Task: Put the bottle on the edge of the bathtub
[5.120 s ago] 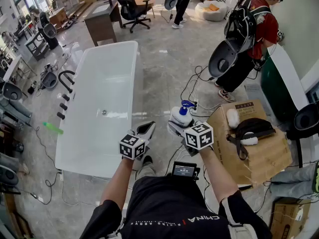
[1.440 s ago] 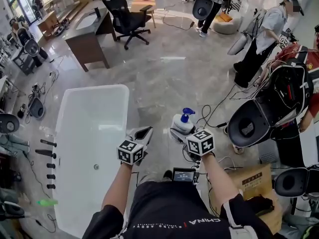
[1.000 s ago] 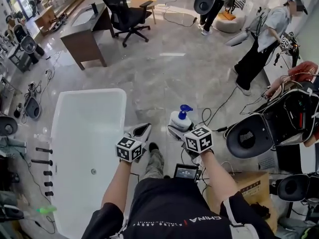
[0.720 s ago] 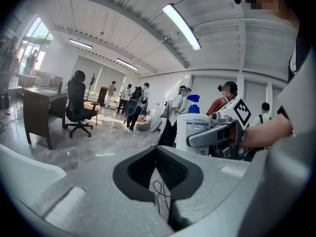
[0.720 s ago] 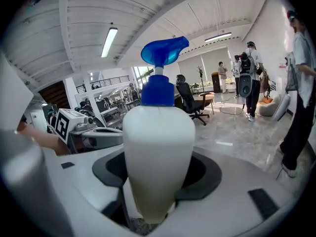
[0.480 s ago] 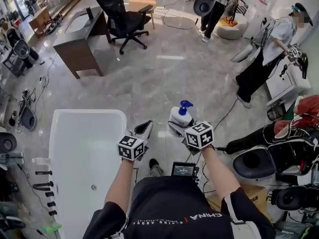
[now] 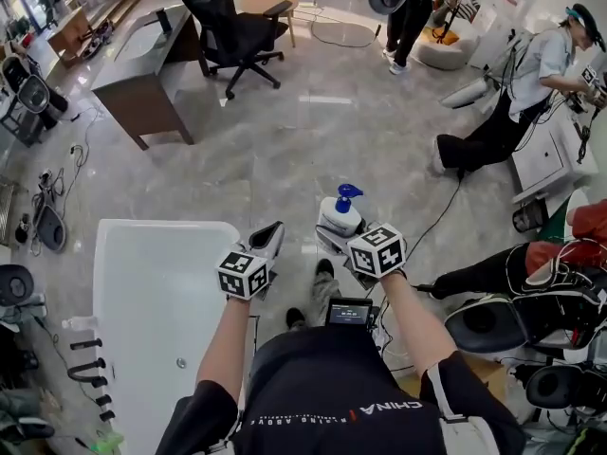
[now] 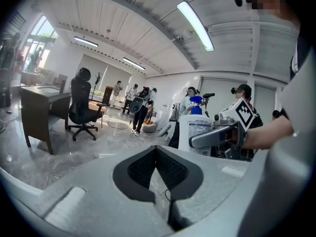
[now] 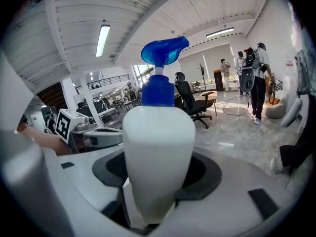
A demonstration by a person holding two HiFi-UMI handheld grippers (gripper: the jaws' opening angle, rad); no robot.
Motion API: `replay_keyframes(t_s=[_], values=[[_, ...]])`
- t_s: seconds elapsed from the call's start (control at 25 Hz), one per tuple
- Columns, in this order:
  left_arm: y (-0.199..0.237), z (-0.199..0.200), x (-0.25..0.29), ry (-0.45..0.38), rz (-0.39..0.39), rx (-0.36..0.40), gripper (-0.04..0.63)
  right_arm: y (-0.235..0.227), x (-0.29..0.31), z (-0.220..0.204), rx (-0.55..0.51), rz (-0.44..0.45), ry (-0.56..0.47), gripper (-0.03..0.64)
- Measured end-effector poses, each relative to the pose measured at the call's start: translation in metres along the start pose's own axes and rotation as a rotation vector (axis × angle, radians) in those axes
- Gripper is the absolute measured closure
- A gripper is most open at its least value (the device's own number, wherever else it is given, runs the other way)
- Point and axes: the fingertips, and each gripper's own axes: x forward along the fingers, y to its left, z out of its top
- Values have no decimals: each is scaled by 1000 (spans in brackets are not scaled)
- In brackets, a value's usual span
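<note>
A white pump bottle [image 7: 340, 216] with a blue pump head is held upright in the air, and my right gripper [image 7: 327, 236] is shut on its body. In the right gripper view the bottle [image 9: 158, 157] fills the space between the pads [image 9: 203, 174]. My left gripper [image 7: 270, 236] hangs beside it on the left, shut with nothing in it; its pads [image 8: 168, 168] meet in the left gripper view, where the bottle [image 8: 198, 130] shows to the right. The white bathtub [image 7: 171, 227] lies at the lower left, its near corner just left of the left gripper.
A dark desk [image 7: 142, 64] and a black office chair [image 7: 228, 22] stand at the back left. A person [image 7: 531, 74] bends over at the right, with cables on the floor nearby. Black taps [image 7: 85, 370] line the tub's left side. Dark shell-shaped seats [image 7: 493, 316] sit at the lower right.
The view has swung: the tub has slid to the lower left and the cardboard box has left the view. Both grippers keep their places, with the bottle still held in the right one.
</note>
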Motion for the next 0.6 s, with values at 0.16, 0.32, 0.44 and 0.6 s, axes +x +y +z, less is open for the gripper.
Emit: replay_keyframes(t_s=[0.16,0.32,0.44,0.6], values=[[38,13,25,-5,41,-10,586,-27,35,24,-14,29,1,345],[81,35,56,9,126,-12,586,-63,74,58,-40,69,5,345],[105,57,83,4,163,-9,586,-91,99,86,-70,104,9,345],[139,92,115,-21,213,-5,586,-120,134,122,-125,161,25,345]])
